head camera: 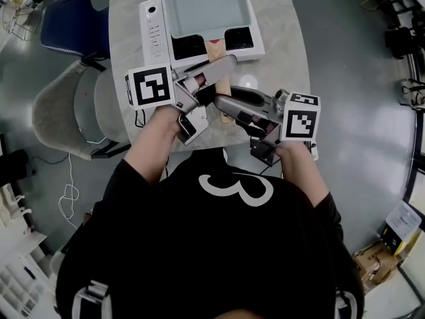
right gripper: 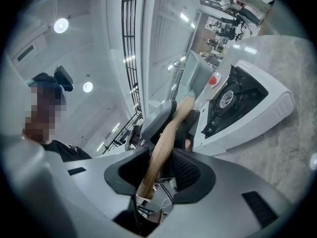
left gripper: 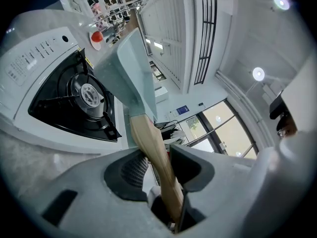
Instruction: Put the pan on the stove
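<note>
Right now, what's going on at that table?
A person holds the pale green square pan by its long wooden handle with both grippers. The left gripper and the right gripper are each clamped on the handle. The pan hangs over the white stove with black burners on the marbled table, not yet set down.

The person wears a black short-sleeved shirt with a white figure three on it. The left gripper and right gripper are grey. Each bears a white cube with black square markers.
</note>
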A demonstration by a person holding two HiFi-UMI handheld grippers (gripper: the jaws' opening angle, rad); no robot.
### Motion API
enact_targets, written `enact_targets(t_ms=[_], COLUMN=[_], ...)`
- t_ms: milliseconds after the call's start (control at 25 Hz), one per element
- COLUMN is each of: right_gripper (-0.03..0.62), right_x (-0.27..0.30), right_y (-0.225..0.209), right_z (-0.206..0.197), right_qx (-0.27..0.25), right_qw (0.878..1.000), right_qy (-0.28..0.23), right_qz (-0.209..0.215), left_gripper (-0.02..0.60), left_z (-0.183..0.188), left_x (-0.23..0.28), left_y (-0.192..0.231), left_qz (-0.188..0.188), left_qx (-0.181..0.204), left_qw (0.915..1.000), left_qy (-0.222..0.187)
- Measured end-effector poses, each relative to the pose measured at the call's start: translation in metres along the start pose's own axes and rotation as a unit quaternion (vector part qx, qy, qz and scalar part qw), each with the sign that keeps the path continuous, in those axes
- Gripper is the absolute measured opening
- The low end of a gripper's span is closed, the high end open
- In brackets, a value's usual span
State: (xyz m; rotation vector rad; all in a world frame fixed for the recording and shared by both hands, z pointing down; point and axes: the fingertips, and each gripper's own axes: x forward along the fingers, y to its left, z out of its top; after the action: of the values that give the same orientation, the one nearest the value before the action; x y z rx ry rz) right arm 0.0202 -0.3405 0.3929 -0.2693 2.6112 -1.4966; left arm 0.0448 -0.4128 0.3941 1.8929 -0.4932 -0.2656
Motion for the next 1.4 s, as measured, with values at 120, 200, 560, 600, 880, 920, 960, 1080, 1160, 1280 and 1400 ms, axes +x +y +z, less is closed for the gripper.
enact_targets(t_ms=[120,200,560,600,880,920,960,1080,1160,1280,1400], right_gripper=[0.137,0.137,0.137,0.137,0.137,0.137,0.137,0.137,0.137,0.137,0.138], right_x=[0.001,0.002,0.001,0.001,0.0,0.0,-0.001,-0.001,-0.001,-0.002,-0.002], right_y=[-0.007,-0.01,-0.023,-0.024,-0.03,-0.031,-0.032,-0.035,-0.036,-0.037,-0.037], right_z=[0.0,0.0,-0.005,-0.006,-0.01,-0.011,-0.012,-0.013,-0.014,-0.015,-0.015], right_qx=[0.005,0.007,0.023,0.025,0.036,0.037,0.038,0.043,0.047,0.05,0.053], right_qw=[1.0,1.0,1.0,1.0,0.999,0.999,0.999,0.999,0.999,0.998,0.998], right_qy=[0.004,0.006,0.01,0.011,0.013,0.014,0.015,0.014,0.013,0.013,0.015], right_qz=[-0.006,-0.008,-0.015,-0.015,-0.019,-0.02,-0.02,-0.022,-0.023,-0.024,-0.023], left_gripper=[0.147,0.147,0.149,0.147,0.15,0.15,0.15,0.15,0.15,0.15,0.15], left_z=[0.001,0.0,-0.004,-0.005,-0.009,-0.01,-0.011,-0.013,-0.014,-0.015,-0.015], left_x=[0.002,0.002,0.005,0.005,0.005,0.005,0.005,0.005,0.006,0.005,0.005], left_y=[0.008,0.012,0.027,0.028,0.038,0.04,0.041,0.044,0.046,0.048,0.049], left_qz=[0.001,0.004,0.009,0.012,0.02,0.02,0.021,0.022,0.023,0.026,0.028], left_qx=[-0.008,-0.01,-0.03,-0.031,-0.042,-0.042,-0.044,-0.049,-0.054,-0.057,-0.063], left_qw=[1.0,0.9999,0.9995,0.9994,0.9989,0.9988,0.9988,0.9984,0.9982,0.998,0.9976], left_qy=[0.002,0.003,0.007,0.008,0.011,0.011,0.012,0.013,0.012,0.011,0.009])
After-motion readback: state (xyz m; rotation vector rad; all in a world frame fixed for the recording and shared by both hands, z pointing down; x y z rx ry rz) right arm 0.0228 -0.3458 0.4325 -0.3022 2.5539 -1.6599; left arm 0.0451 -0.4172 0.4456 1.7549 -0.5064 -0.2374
